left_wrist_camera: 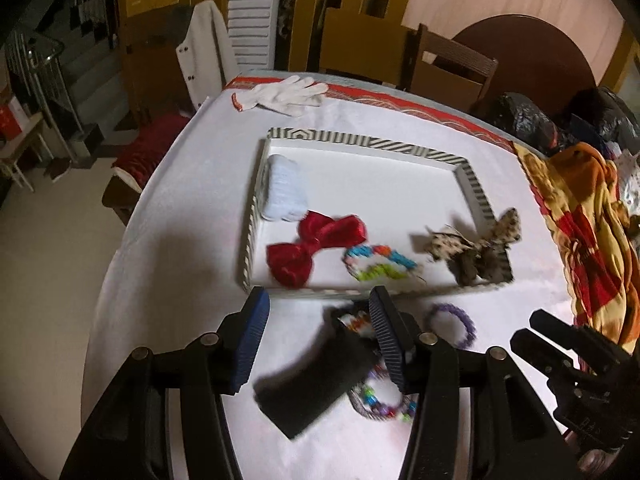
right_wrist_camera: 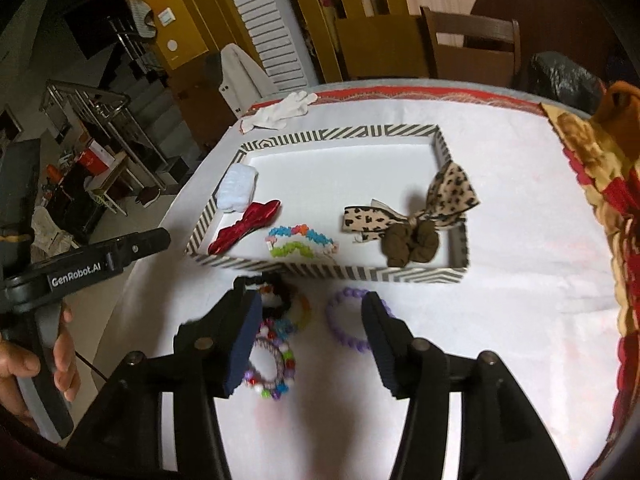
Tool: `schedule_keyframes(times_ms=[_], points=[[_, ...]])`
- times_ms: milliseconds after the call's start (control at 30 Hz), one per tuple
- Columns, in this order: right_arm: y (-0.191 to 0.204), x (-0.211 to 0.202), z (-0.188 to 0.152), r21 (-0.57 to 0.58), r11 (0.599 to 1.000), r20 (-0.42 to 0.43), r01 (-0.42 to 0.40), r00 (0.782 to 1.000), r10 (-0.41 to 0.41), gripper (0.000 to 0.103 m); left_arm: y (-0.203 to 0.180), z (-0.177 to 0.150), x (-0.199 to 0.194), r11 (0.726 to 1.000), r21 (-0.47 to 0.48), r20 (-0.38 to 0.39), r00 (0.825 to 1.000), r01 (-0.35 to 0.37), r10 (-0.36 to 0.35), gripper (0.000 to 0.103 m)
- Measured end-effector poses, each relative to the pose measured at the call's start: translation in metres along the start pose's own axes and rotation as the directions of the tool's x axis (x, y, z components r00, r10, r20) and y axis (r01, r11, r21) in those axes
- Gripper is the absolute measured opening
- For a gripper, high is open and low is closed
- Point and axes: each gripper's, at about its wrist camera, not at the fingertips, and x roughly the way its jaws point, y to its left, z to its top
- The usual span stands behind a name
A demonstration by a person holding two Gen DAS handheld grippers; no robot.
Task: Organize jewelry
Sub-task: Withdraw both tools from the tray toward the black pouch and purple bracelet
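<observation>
A striped tray [left_wrist_camera: 472,172] [right_wrist_camera: 444,140] holds a pale blue item [left_wrist_camera: 282,188], a red bow [left_wrist_camera: 316,248] [right_wrist_camera: 244,226], a multicoloured bead bracelet [left_wrist_camera: 380,266] [right_wrist_camera: 300,242] and a leopard bow with a brown scrunchie [left_wrist_camera: 476,248] [right_wrist_camera: 412,236]. In front of the tray lie a purple bracelet [left_wrist_camera: 456,324] [right_wrist_camera: 340,320], beaded bracelets [right_wrist_camera: 276,372] [left_wrist_camera: 380,402] and a blurred black flat thing [left_wrist_camera: 312,384]. My left gripper [left_wrist_camera: 320,304] hovers open above the black thing, holding nothing. My right gripper [right_wrist_camera: 312,304] is open over the purple bracelet, apart from it.
The table wears a white cloth [left_wrist_camera: 192,184]. White gloves [left_wrist_camera: 284,94] [right_wrist_camera: 280,110] lie at its far edge. An orange and red patterned cloth [left_wrist_camera: 580,220] [right_wrist_camera: 608,200] borders the right side. Chairs [left_wrist_camera: 452,68] stand beyond. A hand [right_wrist_camera: 64,356] holds the left gripper [right_wrist_camera: 152,240].
</observation>
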Motion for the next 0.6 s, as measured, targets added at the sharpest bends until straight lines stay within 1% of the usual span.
schedule_keyframes(times_ms=[100, 267, 467, 600], points=[[0.001, -0.015, -0.007, -0.022, 1.000, 0.015, 0.016, 1.000, -0.016, 0.056, -0.012, -0.011, -0.016, 1.000, 0.014, 0.026, 1.000, 0.002, -0.003, 0.060], [-0.001, -0.033, -0.015, -0.022, 1.000, 0.032, 0.013, 0.999, -0.012, 0.057, -0.023, -0.022, -0.034, 1.000, 0.019, 0.053, 0.999, -0.005, 0.004, 0.060], [0.000, -0.041, -0.022, -0.027, 1.000, 0.035, 0.017, 0.999, -0.016, 0.058, -0.030, -0.032, -0.044, 0.999, 0.035, 0.068, 0.997, -0.029, 0.027, 0.060], [0.002, -0.041, -0.024, -0.030, 0.999, 0.039, 0.017, 0.999, -0.016, 0.058, -0.030, -0.037, -0.047, 0.999, 0.037, 0.068, 0.997, -0.030, 0.028, 0.060]])
